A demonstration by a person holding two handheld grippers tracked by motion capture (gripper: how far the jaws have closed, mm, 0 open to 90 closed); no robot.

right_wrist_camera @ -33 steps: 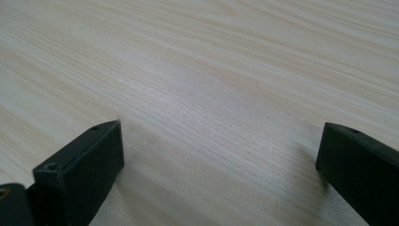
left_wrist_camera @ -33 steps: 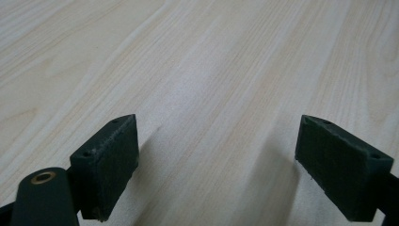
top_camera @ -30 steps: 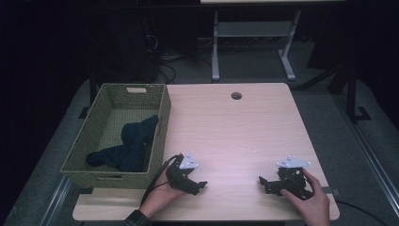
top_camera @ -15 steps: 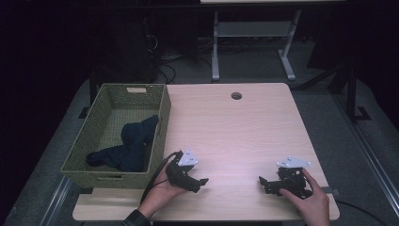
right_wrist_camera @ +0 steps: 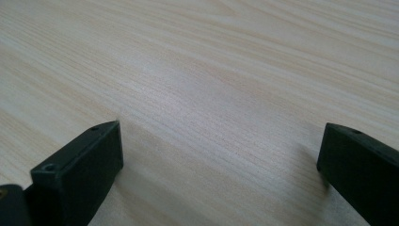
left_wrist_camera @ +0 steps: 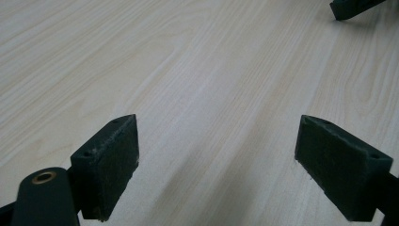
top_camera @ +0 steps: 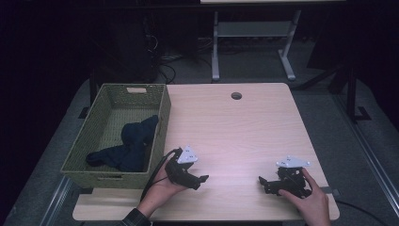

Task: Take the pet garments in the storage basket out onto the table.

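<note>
Both grippers sit low on the table [top_camera: 244,127] near the front edge, and both are wide open with nothing between the jaws. The left gripper [top_camera: 200,180] is just beside the basket [top_camera: 162,123], pointing toward the middle of the table; the right gripper [top_camera: 263,181] is well apart from it on the other side, pointing back at it. In the left gripper view you can just catch a jaw tip of the other one in the top corner.

The dark cloth [top_camera: 129,148] is bunched up inside the basket, toward the near half, leaning on the wall closest to the left gripper. That's the thing to go for, I'd guess.

My take on doing it well: lift the left gripper clear of the basket rim first, then come down from above rather than over the side, so the wicker wall doesn't snag a jaw. Aim for the highest fold of the bunch and keep the jaws wide until they straddle real fabric. Cloth slips, so bite deep, not just at an edge. The right one can stay parked until the cloth is out.
</note>
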